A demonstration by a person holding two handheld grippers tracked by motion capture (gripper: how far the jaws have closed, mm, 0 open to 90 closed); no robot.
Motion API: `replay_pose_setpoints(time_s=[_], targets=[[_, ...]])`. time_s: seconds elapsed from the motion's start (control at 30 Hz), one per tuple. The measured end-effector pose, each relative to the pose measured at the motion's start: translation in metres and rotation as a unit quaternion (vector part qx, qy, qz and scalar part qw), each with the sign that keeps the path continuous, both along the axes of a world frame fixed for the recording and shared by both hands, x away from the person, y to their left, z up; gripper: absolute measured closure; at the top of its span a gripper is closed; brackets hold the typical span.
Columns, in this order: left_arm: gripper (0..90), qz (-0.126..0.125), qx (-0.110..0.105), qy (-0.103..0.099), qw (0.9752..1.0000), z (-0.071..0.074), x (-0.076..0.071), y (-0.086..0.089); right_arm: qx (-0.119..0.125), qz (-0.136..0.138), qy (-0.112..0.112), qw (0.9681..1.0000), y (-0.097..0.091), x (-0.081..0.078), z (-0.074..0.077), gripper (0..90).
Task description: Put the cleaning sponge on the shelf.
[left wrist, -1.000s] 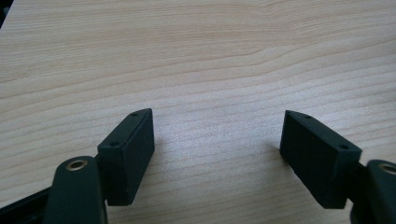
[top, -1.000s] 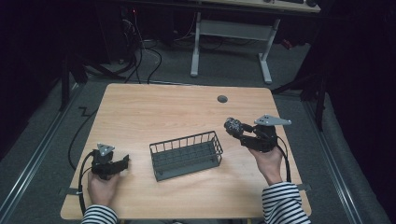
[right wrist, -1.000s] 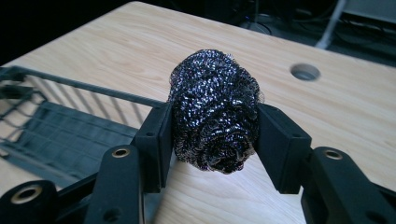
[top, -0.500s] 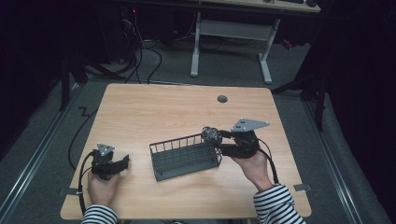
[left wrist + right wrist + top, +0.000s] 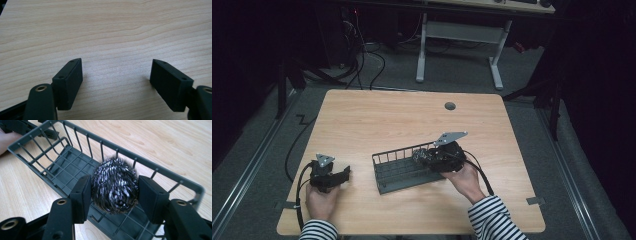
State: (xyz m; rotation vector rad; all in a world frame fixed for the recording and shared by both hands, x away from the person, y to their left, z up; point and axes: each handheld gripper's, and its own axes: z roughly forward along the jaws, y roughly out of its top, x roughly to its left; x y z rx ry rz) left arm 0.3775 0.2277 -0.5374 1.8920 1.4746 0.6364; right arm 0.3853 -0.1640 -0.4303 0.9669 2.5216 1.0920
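Observation:
A dark grey wire basket lies on the wooden table, a little right of centre. My right gripper reaches over the basket's right end, shut on a dark furry ball. In the right gripper view the ball, speckled with white hairs, is pinched between the two black pads just above the basket floor. My left gripper rests on the table to the left of the basket. Its jaws stand wide open over bare wood.
A round cable hole sits near the table's far edge. Bare wood stretches behind the basket. Cables and a white desk frame lie on the floor beyond the table. A hand shows past the basket's far end.
My right gripper has moved left and down with the furry ball, from beside the basket to over its right end. The left gripper has stayed put.

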Motion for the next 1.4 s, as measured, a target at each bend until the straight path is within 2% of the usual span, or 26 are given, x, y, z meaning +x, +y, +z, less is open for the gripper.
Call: replay_pose_setpoints(time_s=[0.17, 0.23, 0.3, 0.43, 0.57, 0.6, 0.77, 0.87, 1.0, 1.17, 1.23, 1.3, 1.4], targets=[[26.5, 0.0, 0.0, 0.0, 1.0, 0.0, 0.0, 0.0, -0.003, 0.001, 0.0, 1.0, 0.002, 0.002, -0.002, 42.8], [26.5, 0.0, 0.0, 0.0, 1.0, 0.0, 0.0, 0.0, 0.013, -0.001, 0.001, 0.9999, -0.002, 0.001, 0.0, 40.5], [26.5, 0.0, 0.0, 0.0, 1.0, 0.0, 0.0, 0.0, 0.017, -0.001, 0.001, 0.9999, -0.003, 0.0, 0.002, 39.4], [26.6, 0.0, -0.001, 0.0, 1.0, 0.0, 0.0, 0.0, 0.023, -0.004, -0.011, 0.9997, -0.009, -0.003, 0.009, 38.7], [26.6, 0.0, 0.0, 0.0, 1.0, 0.0, 0.0, 0.0, 0.04, -0.021, -0.026, 0.9986, -0.023, -0.007, 0.017, 39.4], [26.6, 0.0, 0.0, 0.0, 1.0, 0.0, 0.0, 0.0, 0.051, -0.032, -0.037, 0.9975, -0.031, -0.009, 0.022, 40.0], [26.6, 0.0, 0.0, 0.001, 1.0, 0.0, 0.0, 0.0, 0.069, -0.051, -0.049, 0.9951, -0.048, -0.014, 0.032, 40.7], [26.6, 0.0, 0.0, 0.0, 1.0, 0.0, 0.0, 0.0, 0.085, -0.069, -0.062, 0.9921, -0.066, -0.018, 0.04, 41.5], [26.5, 0.0, 0.0, 0.0, 1.0, 0.0, 0.0, 0.0, 0.096, -0.083, -0.067, 0.9897, -0.078, -0.022, 0.043, 41.9], [26.6, 0.0, 0.0, 0.0, 1.0, 0.0, 0.0, 0.0, 0.098, -0.1, -0.074, 0.9874, -0.095, -0.026, 0.045, 42.3], [26.6, 0.0, 0.0, 0.0, 1.0, 0.0, 0.0, 0.0, 0.105, -0.109, -0.078, 0.9853, -0.103, -0.029, 0.046, 42.6], [26.6, 0.0, 0.0, 0.0, 1.0, 0.0, 0.0, 0.0, 0.114, -0.117, -0.078, 0.9835, -0.11, -0.032, 0.046, 42.8], [26.6, 0.001, 0.0, 0.0, 1.0, 0.0, 0.0, 0.0, 0.114, -0.128, -0.077, 0.9822, -0.118, -0.034, 0.044, 42.9]])
